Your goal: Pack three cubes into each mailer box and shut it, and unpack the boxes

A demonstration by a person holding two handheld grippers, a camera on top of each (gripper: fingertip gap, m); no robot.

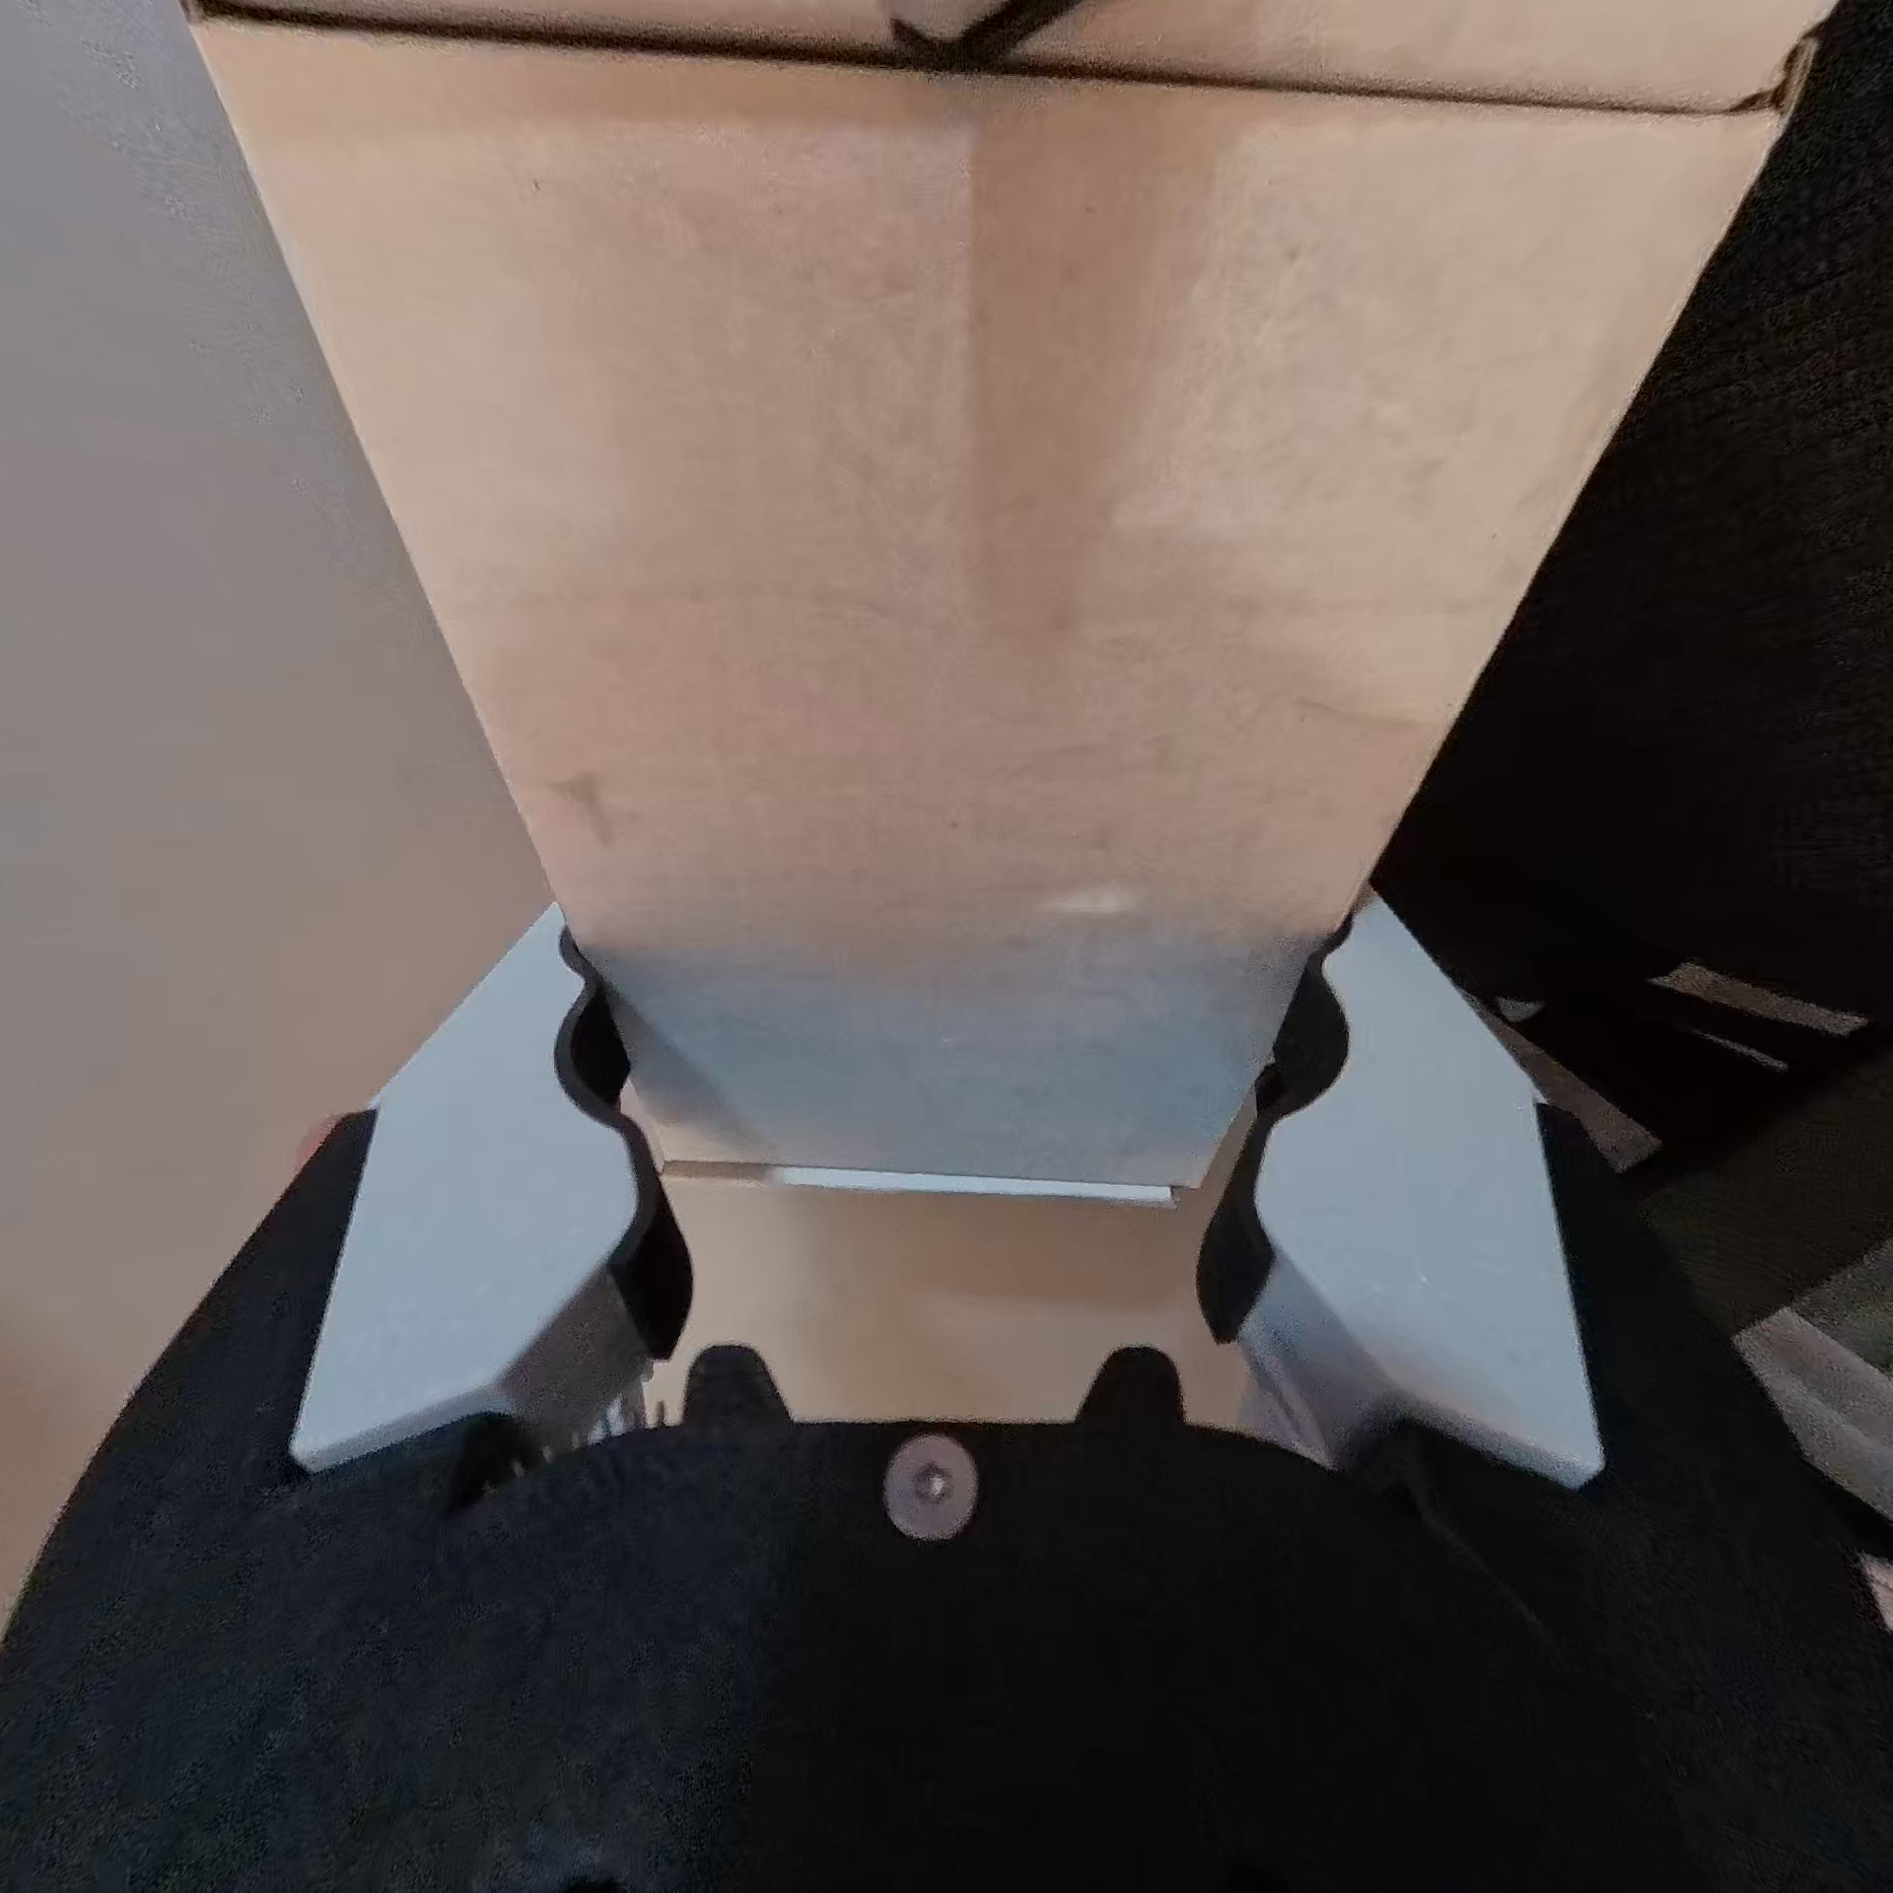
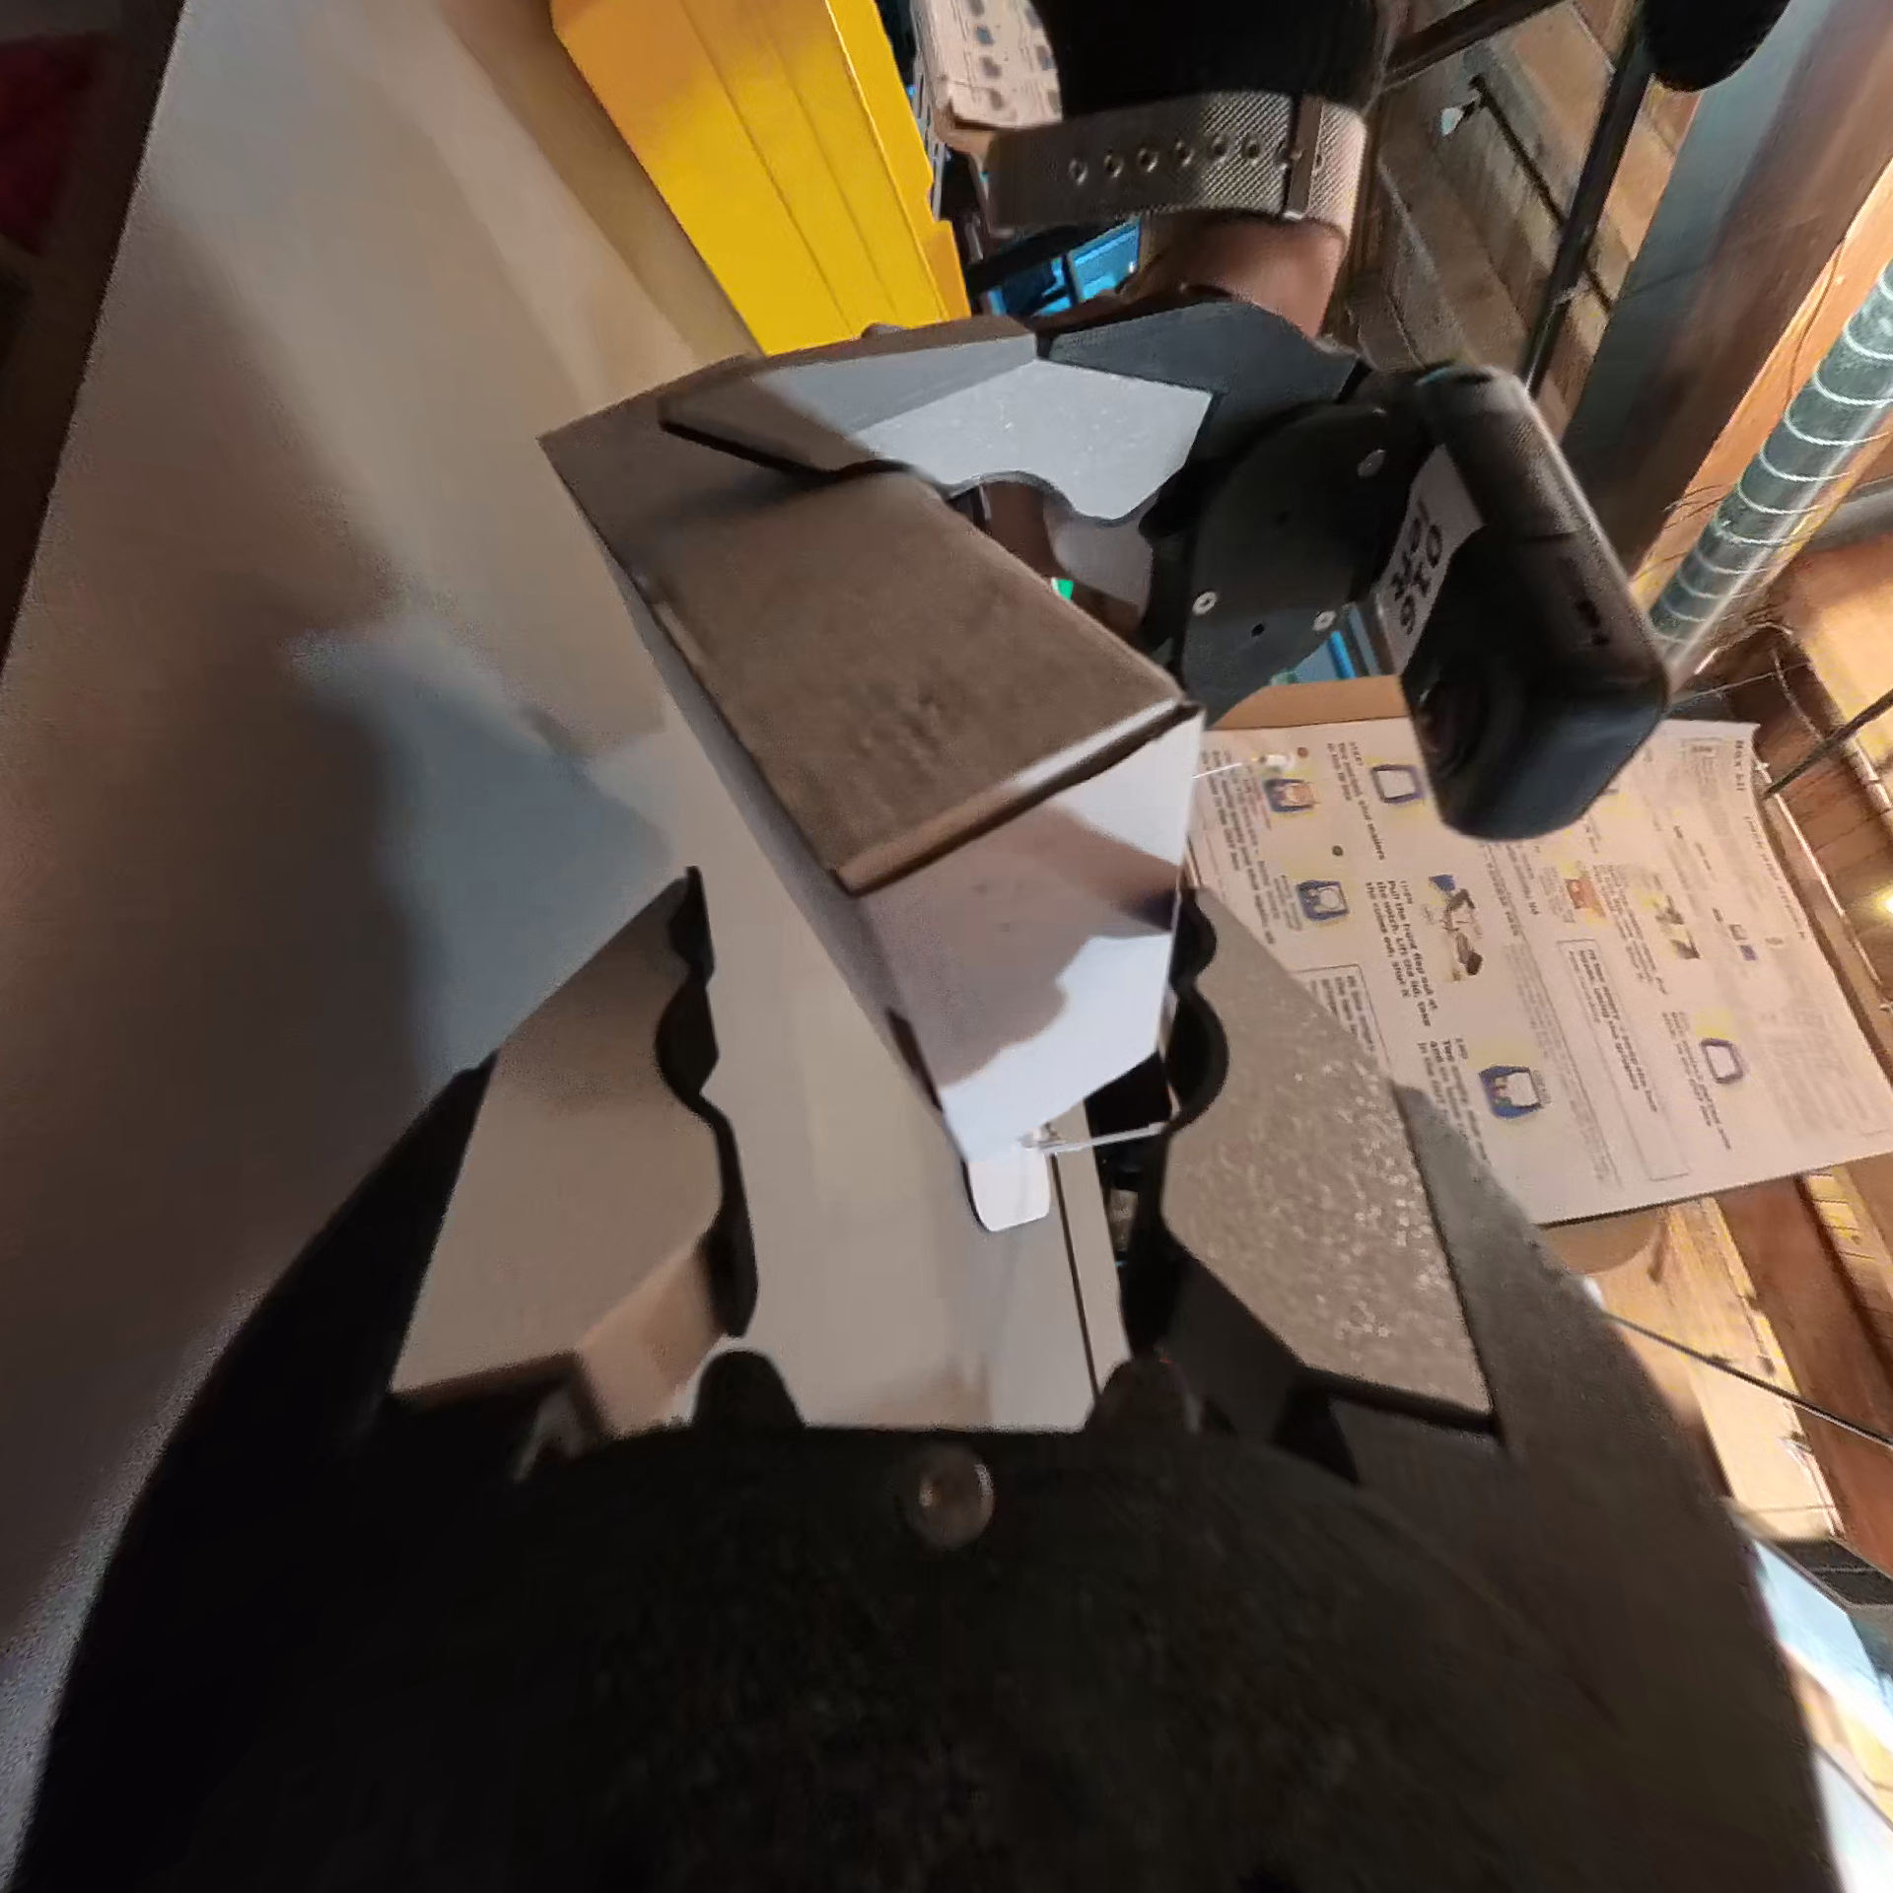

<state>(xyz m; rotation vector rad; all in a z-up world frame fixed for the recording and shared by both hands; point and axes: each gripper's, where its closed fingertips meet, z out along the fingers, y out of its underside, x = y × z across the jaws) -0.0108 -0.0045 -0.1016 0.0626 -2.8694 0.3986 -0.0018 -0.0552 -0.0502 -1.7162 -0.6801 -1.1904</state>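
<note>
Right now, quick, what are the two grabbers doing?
Left gripper: shut on the mailer box, pinching its end.
Right gripper: open, fingers either side of the box's near end, not squeezing it.

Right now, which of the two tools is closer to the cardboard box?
Left. The left tool grips the mailer box at one end, its fingers pressed on both sides. The right tool is open at the opposite end, one finger about touching it.

A workshop: yellow bins (image 2: 779, 174), a metal duct (image 2: 1782, 451), timber walls and posted instruction sheets (image 2: 1537, 963)
</note>
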